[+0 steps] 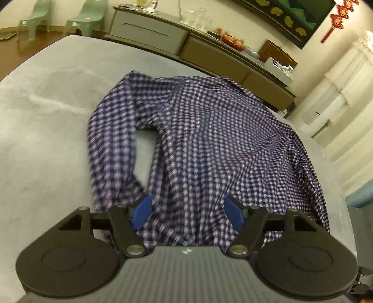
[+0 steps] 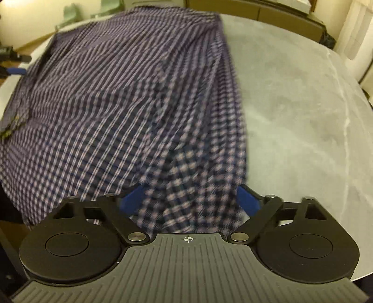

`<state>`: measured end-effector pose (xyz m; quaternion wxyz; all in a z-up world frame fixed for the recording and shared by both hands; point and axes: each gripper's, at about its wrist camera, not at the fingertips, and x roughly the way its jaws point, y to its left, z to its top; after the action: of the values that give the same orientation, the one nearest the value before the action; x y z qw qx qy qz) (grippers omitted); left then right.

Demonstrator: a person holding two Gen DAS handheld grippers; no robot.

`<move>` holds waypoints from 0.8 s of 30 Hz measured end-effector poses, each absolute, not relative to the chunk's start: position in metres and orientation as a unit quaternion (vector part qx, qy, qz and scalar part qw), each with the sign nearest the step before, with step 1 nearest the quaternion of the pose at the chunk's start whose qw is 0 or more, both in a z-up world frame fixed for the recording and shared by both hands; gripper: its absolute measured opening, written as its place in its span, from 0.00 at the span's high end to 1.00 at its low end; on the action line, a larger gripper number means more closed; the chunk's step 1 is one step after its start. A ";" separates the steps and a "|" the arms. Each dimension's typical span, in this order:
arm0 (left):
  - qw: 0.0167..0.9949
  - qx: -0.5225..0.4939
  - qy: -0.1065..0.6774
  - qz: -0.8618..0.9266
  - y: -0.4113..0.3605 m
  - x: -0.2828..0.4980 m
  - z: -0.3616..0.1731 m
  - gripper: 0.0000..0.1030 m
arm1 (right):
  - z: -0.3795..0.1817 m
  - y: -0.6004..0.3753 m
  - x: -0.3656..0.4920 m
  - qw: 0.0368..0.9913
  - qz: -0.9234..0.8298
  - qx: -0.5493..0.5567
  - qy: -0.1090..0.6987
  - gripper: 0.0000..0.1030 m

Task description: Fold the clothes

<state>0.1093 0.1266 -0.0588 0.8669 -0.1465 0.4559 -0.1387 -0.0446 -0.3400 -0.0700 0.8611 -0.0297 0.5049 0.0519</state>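
A blue-and-white checked shirt (image 1: 209, 130) lies spread on a grey padded surface (image 1: 46, 121), with one sleeve looping out on the left. My left gripper (image 1: 187, 211) hovers at the shirt's near edge. Its blue pads stand wide apart, and loose cloth runs between them without being pinched. In the right wrist view the same shirt (image 2: 116, 93) covers the left half of the surface (image 2: 303, 116), blurred by motion. My right gripper (image 2: 190, 201) is also open over the near hem, with cloth lying between its spread pads. The left gripper's blue fingers (image 2: 15, 70) show at the far left edge.
A long grey sideboard (image 1: 149, 35) with glasses and dishes runs behind the surface. Two green plastic chairs (image 1: 86, 18) stand on the wooden floor at the back left. The surface's rounded edge drops off on the right (image 1: 345, 198).
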 end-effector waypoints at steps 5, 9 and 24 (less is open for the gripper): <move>0.872 -0.168 0.448 -0.099 0.154 0.103 -0.063 0.32 | -0.064 -0.347 -0.039 0.863 0.043 -0.102 0.493 0.86; 0.876 -0.143 0.454 -0.075 0.162 0.101 -0.070 0.32 | -0.058 -0.386 -0.003 0.855 -0.072 -0.178 0.481 1.00; 0.905 -0.034 0.423 0.033 0.165 0.143 -0.072 0.97 | -0.044 -0.402 0.012 0.923 -0.192 -0.068 0.328 0.24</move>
<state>0.1429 0.1655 -0.0724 0.9048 -0.0343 0.4231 0.0332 0.0117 -0.4019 -0.0436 0.9225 -0.0681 0.3278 -0.1919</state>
